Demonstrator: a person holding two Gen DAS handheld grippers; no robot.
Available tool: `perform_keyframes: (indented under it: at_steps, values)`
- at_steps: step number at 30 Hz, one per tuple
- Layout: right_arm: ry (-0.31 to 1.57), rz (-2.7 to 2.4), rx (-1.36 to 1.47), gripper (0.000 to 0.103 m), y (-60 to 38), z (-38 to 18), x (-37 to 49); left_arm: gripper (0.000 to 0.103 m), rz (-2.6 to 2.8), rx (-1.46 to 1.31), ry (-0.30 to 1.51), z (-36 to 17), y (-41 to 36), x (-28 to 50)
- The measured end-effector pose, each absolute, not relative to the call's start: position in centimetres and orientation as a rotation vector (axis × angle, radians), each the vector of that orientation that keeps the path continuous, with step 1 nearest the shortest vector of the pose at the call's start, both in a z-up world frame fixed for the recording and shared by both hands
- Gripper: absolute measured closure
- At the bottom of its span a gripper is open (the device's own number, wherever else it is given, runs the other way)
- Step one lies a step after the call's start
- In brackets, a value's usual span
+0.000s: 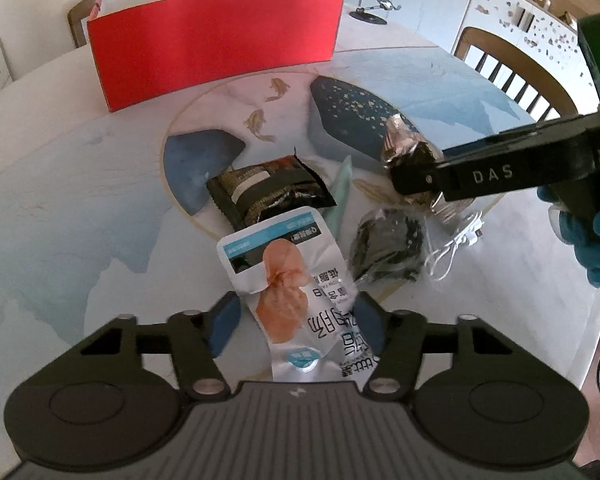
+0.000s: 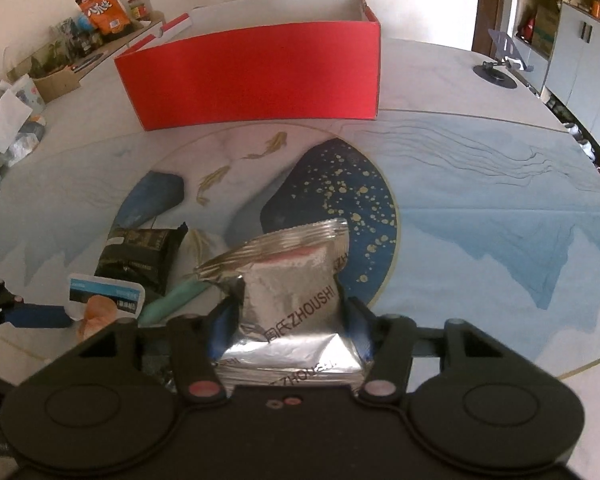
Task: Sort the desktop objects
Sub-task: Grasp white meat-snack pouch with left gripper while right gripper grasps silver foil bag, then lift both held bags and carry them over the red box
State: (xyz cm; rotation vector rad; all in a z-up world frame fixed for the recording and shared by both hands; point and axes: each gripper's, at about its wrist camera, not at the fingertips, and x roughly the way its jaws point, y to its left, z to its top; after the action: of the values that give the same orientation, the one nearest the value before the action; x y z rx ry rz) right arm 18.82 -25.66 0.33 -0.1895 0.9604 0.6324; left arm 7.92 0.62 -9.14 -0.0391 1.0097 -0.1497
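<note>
My left claw [image 1: 296, 320] grips the white pouch [image 1: 288, 276]; my right claw [image 2: 286, 320] grips the foil pack [image 2: 296, 288]. The red box [image 2: 256, 76] stands far ahead. Both packs are slippery and may slide out on the way.

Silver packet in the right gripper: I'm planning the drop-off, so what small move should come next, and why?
Probably carry the silver packet forward and up toward the open red box. The right gripper already has it clamped between its fingers, clear of the table, and the box stands straight ahead. The left gripper holds a white pouch and could follow.
</note>
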Motion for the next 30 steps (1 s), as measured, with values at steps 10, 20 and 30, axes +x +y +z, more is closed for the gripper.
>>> perform_keyframes:
  at_steps: [10, 20, 30]
  values:
    - [0.965, 0.619, -0.162, 0.054, -26.0, 1.1, 18.6, 0.054, -0.144, -0.102, 1.012, -8.9, 1.6, 8.1]
    - [0.956, 0.616, -0.13, 0.054, -26.8, 2.1, 18.1, 0.063, -0.148, -0.147, 1.007, -8.5, 2.3, 7.8]
    - [0.955, 0.65, -0.114, 0.054, -26.8, 3.1, 17.4, 0.041, -0.176, -0.141, 1.036, -8.5, 2.3, 7.7]
